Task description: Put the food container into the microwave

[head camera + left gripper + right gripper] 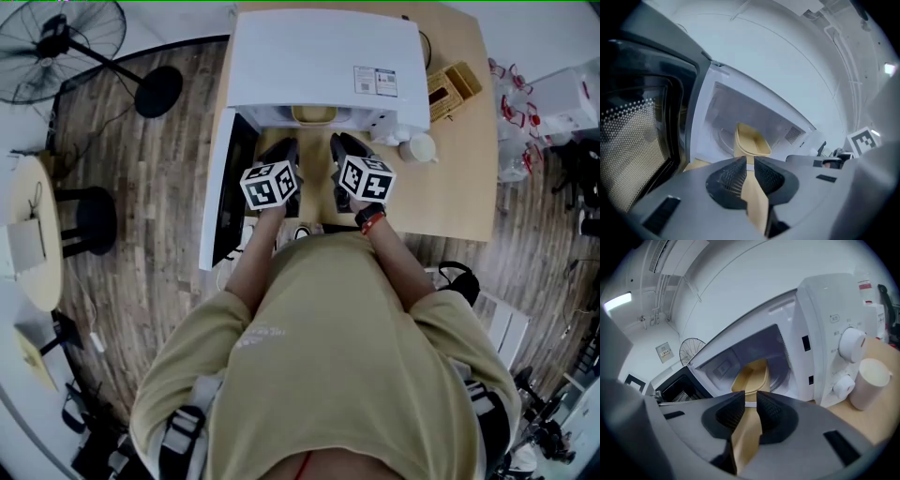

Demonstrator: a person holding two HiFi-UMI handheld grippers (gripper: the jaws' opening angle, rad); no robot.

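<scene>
Head view shows your left gripper [285, 146] and right gripper [341, 143] each clamped on the tan food container [312, 114], which extends ahead of both jaws into the open microwave [323, 56] cavity.

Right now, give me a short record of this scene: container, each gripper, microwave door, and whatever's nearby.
microwave: white, door swung open on its left side
container: tan food container, held at the microwave's open front
left gripper: shut on the container's rim
right gripper: shut on the container's rim
nearby: white cup on the table, right of the microwave
</scene>
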